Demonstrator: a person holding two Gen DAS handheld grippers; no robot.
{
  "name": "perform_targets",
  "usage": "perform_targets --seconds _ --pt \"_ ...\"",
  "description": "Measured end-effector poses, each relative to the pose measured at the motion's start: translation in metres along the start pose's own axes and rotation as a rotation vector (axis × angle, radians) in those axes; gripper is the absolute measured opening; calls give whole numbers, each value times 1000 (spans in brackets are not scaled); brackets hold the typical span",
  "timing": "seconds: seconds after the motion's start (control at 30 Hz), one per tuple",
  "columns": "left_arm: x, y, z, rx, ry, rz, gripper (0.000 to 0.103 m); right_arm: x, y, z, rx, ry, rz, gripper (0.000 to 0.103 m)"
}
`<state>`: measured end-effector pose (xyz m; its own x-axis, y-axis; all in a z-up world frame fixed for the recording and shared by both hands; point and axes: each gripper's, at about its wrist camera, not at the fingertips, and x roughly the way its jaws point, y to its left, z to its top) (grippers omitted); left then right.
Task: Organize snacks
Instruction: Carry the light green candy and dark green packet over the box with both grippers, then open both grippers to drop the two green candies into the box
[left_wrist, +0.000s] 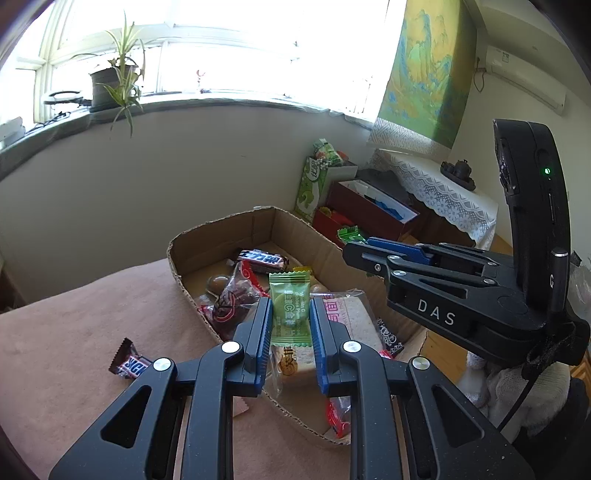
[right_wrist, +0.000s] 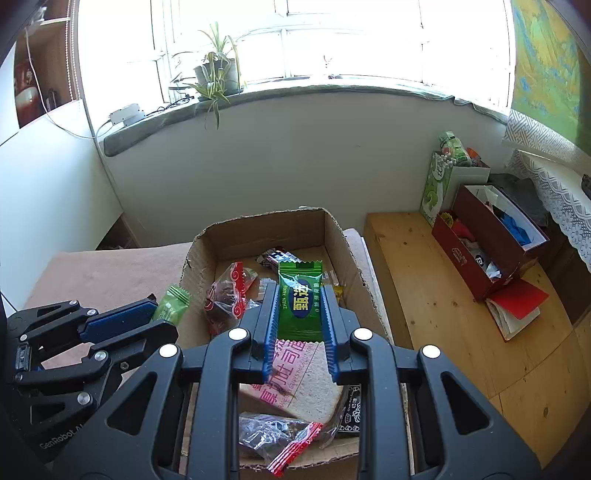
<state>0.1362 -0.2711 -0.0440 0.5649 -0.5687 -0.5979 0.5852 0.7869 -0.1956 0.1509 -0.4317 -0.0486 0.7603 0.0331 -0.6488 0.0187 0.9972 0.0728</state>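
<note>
A cardboard box (left_wrist: 221, 236) (right_wrist: 258, 227) on a brown-covered table holds several snacks: a toast packet (right_wrist: 310, 373), red-trimmed date bags (left_wrist: 232, 299) (right_wrist: 229, 299) and a chocolate bar (left_wrist: 264, 259). My left gripper (left_wrist: 291, 306) is shut on a light green candy packet (left_wrist: 289, 308) above the box's near edge; it also shows in the right wrist view (right_wrist: 170, 304). My right gripper (right_wrist: 300, 299) is shut on a dark green candy packet (right_wrist: 300, 301) above the box; its tip shows in the left wrist view (left_wrist: 351, 234).
A Snickers bar (left_wrist: 129, 363) lies on the brown table cover (left_wrist: 74, 350) left of the box. On the wooden floor (right_wrist: 443, 295) at right stand a red box of items (right_wrist: 487, 251) and a green carton (right_wrist: 437, 188). A lace-covered table (left_wrist: 436, 188) is at far right.
</note>
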Motion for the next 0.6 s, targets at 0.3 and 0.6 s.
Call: perform_targets --seconds 0.3,0.6 --pt "14 -4 3 5 15 -12 19 25 -10 8 15 26 5 23" --pt "18 -7 6 6 20 -20 19 40 -18 9 28 49 1 23"
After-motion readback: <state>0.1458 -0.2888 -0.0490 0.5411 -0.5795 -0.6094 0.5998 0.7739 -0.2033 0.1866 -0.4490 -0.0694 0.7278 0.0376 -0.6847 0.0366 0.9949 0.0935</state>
